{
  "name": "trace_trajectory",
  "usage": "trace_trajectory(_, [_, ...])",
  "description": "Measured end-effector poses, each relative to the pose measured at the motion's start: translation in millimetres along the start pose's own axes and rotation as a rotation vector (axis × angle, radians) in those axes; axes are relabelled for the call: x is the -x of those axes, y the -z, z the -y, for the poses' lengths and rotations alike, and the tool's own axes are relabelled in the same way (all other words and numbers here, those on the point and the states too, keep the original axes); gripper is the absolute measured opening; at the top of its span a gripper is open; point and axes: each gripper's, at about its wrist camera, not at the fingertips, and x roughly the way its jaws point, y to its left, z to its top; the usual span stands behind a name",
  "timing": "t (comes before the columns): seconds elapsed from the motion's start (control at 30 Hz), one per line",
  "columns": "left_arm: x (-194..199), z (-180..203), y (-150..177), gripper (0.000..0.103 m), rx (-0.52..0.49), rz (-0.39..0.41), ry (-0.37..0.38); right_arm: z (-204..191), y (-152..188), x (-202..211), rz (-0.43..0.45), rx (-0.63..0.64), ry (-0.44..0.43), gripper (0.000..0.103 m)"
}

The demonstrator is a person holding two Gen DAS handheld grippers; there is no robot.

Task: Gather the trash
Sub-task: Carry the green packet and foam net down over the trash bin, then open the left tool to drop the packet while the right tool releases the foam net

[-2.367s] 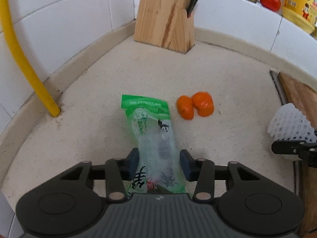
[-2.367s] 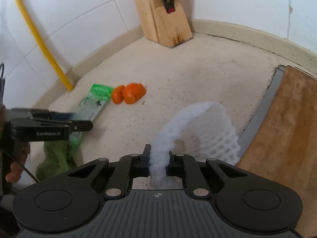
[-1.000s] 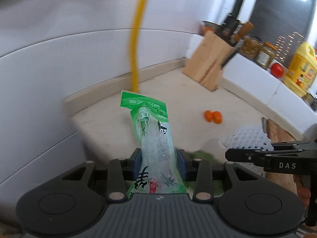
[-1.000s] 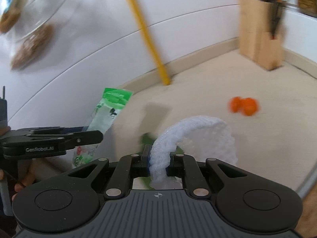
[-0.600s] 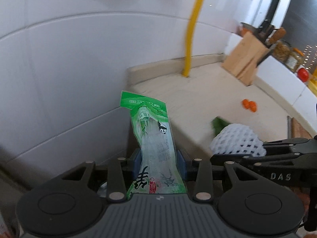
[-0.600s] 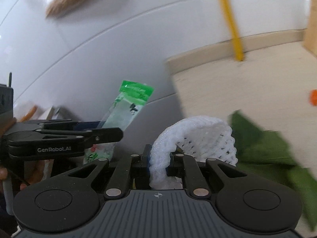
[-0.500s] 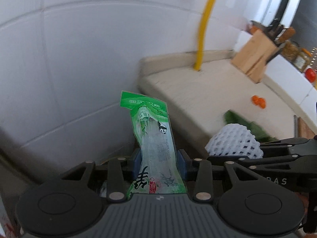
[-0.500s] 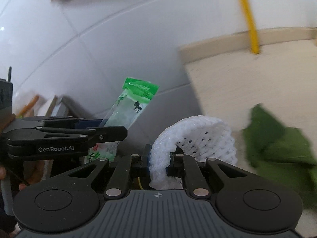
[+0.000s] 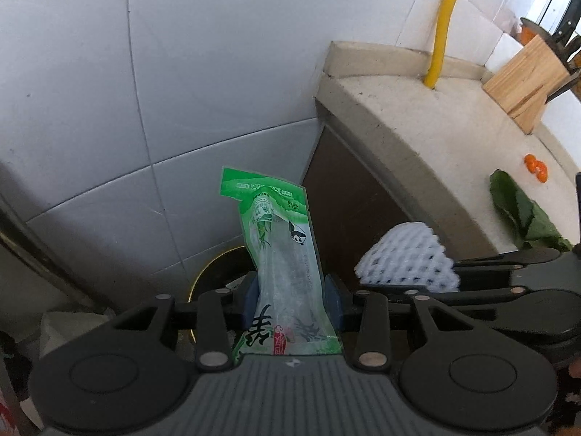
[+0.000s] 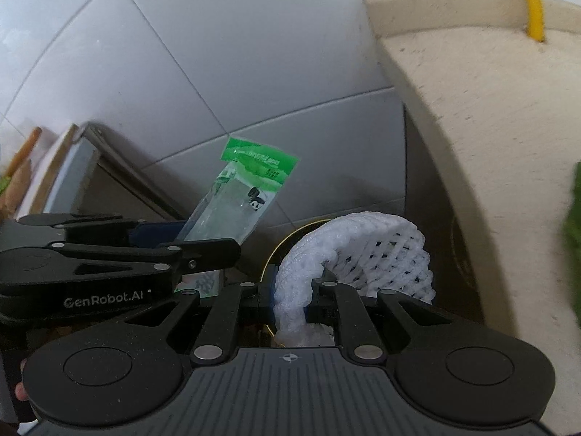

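My left claw (image 9: 290,299) pinched a light, crinkly green wrapper (image 9: 279,250) near its bottom; my right claw (image 10: 290,303) squeezed a soft, springy foam net (image 10: 363,254) by its edge.

One wrapper (image 9: 279,250), one foam net (image 9: 406,258)

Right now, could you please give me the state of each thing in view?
Left gripper: shut on wrapper.
Right gripper: shut on foam net.
Bin: open, below both grippers.
Leaf: lying on counter.
Orange peel: on counter.
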Motion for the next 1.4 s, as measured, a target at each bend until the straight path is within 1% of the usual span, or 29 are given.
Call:
trace_trajectory(0.27, [-13,-7,-4,0.034,0.022,-0.043,-0.034,-1,-10,-24,-0.036,-0.015,0.001,0.016])
trace_trajectory(0.4, [-20,-10,-6,0.037,0.035,-0.067,-0.046,-2,-13,-35,-0.055,-0.014,0.008,0.017])
trace_trajectory(0.53, [-25,-12,-8,0.045,0.049,-0.087,-0.062,1,-15,-48,-0.081,-0.023,0.019,0.021])
trace_trajectory(0.7, [-31,-13,-10,0.049,0.070,-0.110,-0.064,8,-14,-57,-0.097,-0.046,0.021,0.025])
trace_trajectory(0.8, [-33,-14,-10,0.053,0.076,-0.117,-0.079,10,-13,-62,-0.102,-0.057,0.025,0.034])
trace_trajectory(0.87, [-34,-15,-12,0.059,0.086,-0.112,-0.084,12,-13,-65,-0.102,-0.062,0.027,0.035])
trace_trajectory(0.97, [-36,-19,-13,0.061,0.115,-0.119,-0.071,14,-14,-70,-0.099,-0.076,0.027,0.039])
trace_trajectory(1.07, [-41,-24,-15,0.062,0.144,-0.137,-0.063,17,-15,-73,-0.094,-0.084,0.035,0.041])
trace_trajectory(1.13, [-44,-26,-17,0.062,0.154,-0.142,-0.068,21,-15,-75,-0.087,-0.104,0.037,0.047])
trace_trajectory(1.3, [-47,-27,-19,0.063,0.154,-0.141,-0.087,29,-18,-86,-0.086,-0.150,0.023,0.049])
trace_trajectory(1.4, [-46,-28,-19,0.063,0.158,-0.138,-0.086,30,-17,-91,-0.083,-0.167,0.023,0.054])
